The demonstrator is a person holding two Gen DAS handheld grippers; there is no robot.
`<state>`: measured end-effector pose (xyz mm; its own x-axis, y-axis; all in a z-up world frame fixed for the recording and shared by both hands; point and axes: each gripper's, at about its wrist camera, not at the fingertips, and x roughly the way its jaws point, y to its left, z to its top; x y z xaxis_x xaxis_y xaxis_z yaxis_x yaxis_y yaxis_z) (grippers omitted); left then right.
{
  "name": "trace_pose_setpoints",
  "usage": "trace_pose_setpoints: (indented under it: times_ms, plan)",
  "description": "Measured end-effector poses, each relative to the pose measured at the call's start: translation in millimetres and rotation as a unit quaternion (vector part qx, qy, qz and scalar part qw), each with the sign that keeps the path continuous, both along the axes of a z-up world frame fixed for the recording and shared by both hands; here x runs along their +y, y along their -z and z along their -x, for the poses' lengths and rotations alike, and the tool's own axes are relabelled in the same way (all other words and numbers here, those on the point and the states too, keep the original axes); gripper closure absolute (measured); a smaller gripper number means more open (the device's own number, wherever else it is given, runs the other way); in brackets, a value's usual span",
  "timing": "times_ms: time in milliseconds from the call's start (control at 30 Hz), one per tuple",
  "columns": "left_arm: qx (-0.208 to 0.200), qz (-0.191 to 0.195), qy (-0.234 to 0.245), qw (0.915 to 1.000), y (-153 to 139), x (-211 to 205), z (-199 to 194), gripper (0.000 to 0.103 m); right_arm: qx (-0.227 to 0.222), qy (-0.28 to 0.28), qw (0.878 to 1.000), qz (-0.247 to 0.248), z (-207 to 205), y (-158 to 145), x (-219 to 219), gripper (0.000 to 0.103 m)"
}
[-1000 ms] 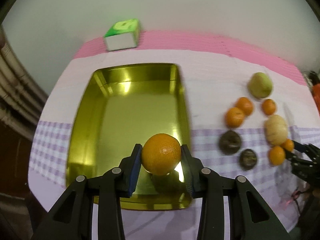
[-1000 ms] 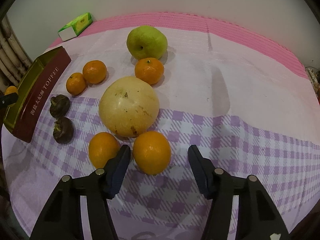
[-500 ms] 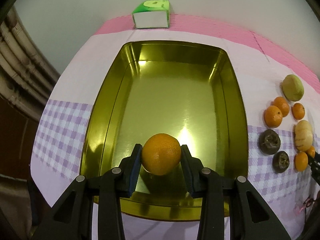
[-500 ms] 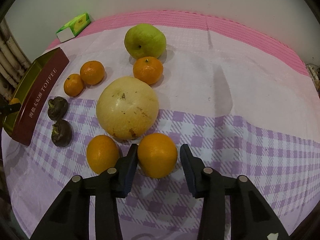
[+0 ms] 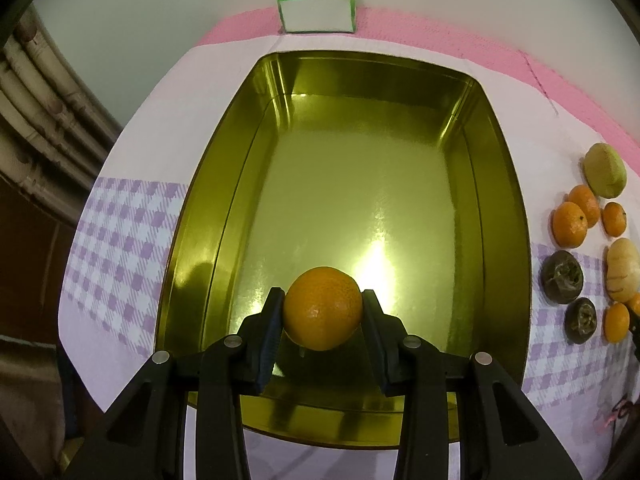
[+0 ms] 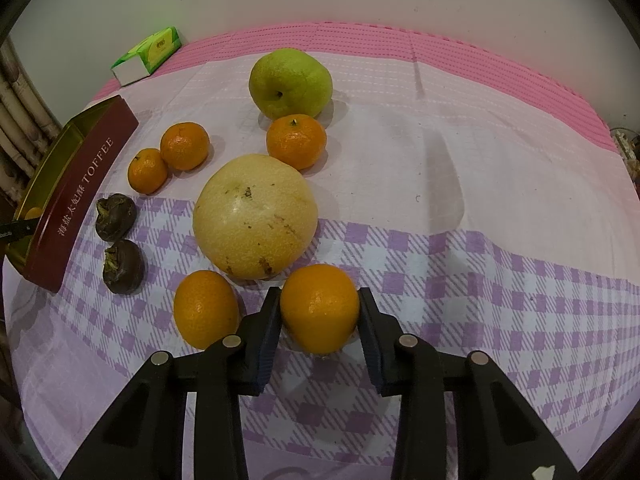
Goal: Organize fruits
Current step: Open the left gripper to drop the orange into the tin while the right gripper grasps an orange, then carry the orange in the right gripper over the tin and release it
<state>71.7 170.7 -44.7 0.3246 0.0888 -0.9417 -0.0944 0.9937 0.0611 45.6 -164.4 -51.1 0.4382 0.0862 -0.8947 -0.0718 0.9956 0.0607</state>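
Note:
My left gripper is shut on an orange and holds it over the near end of a gold tin, which holds nothing else that I can see. My right gripper is shut on another orange that rests on the cloth. Beside it lie a third orange, a big yellow pomelo, a green pear, three tangerines and two dark mangosteens. The tin shows in the right wrist view at the far left.
A green and white carton stands behind the tin near the wall; it also shows in the right wrist view. The pink and purple checked cloth covers the table. Pipes run at the left.
My left gripper has carried its orange leftward and forward over the tin. My right gripper has moved forward and closed on the orange on the cloth.

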Motion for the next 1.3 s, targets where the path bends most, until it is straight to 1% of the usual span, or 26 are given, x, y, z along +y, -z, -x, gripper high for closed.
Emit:
trace_pose_setpoints:
  times_ms: [333,633,700,767,800,900,967,1033,1167,1300]
  plan:
    - [0.010,0.000,-0.004,0.9999,8,0,-3,0.064,-0.001,-0.001,1.000,0.002,0,0,2,0.069]
    - [0.010,0.001,-0.009,0.9999,6,1,-3,0.063,-0.008,0.005,1.000,0.003,4,-6,9,0.069]
    - [0.011,0.007,-0.012,0.9998,5,3,-3,0.060,-0.012,0.009,1.000,0.001,5,-10,8,0.069]
    - [0.008,0.012,-0.015,0.9998,2,5,-1,0.050,-0.015,0.013,1.000,0.003,6,-12,6,0.069]
    - [0.006,0.013,-0.016,0.9998,1,6,0,0.048,-0.016,0.015,1.000,0.003,6,-14,5,0.069]
    - [-0.007,0.021,-0.015,0.9997,-7,8,2,0.045,-0.021,0.020,1.000,0.003,7,-19,2,0.069]
    - [-0.016,0.026,-0.014,0.9994,-14,10,5,0.040,-0.023,0.022,0.999,0.004,8,-23,1,0.069]
    - [-0.027,0.030,-0.013,0.9991,-20,12,7,0.038,-0.026,0.023,0.999,0.007,8,-27,1,0.069]
    - [-0.058,0.035,-0.018,0.9976,-38,16,13,0.036,-0.039,0.018,0.999,0.010,9,-39,3,0.069]
    - [-0.085,0.036,-0.030,0.9953,-54,21,18,0.034,-0.051,0.000,0.999,0.013,8,-53,15,0.069]
